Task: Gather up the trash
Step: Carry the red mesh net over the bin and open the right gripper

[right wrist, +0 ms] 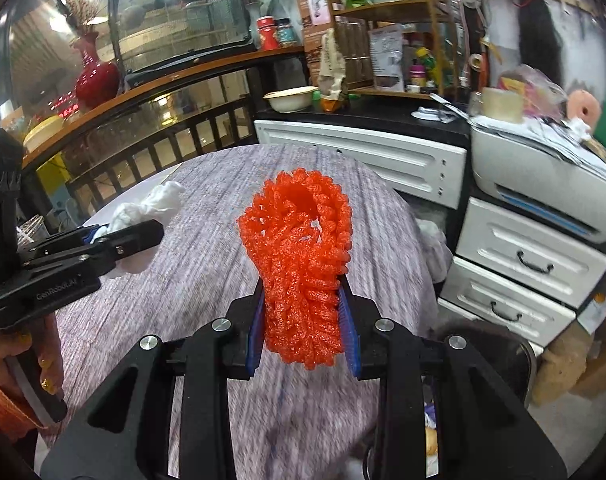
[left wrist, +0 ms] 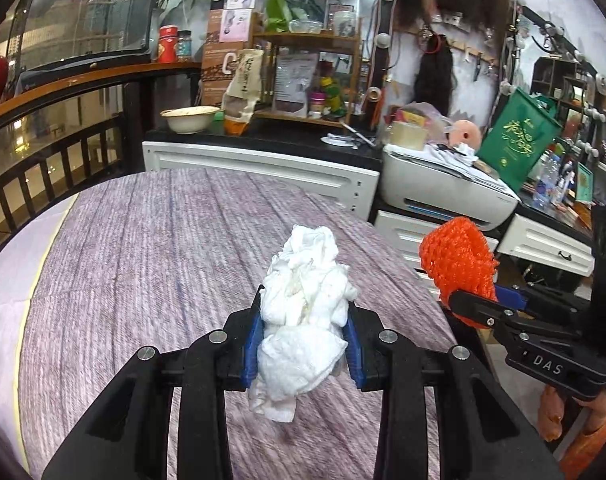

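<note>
Both pieces are already lifted above the purple-grey woven worktop (left wrist: 143, 240), the crumpled white tissue wad (left wrist: 303, 312) clamped in the left gripper (left wrist: 303, 336) and the orange foam net (right wrist: 303, 264) in the right gripper (right wrist: 303, 332), with only disposal judged left, no bin being clearly seen

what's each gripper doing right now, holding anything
Left gripper: shut on the crumpled white tissue.
Right gripper: shut on the orange foam net.
</note>
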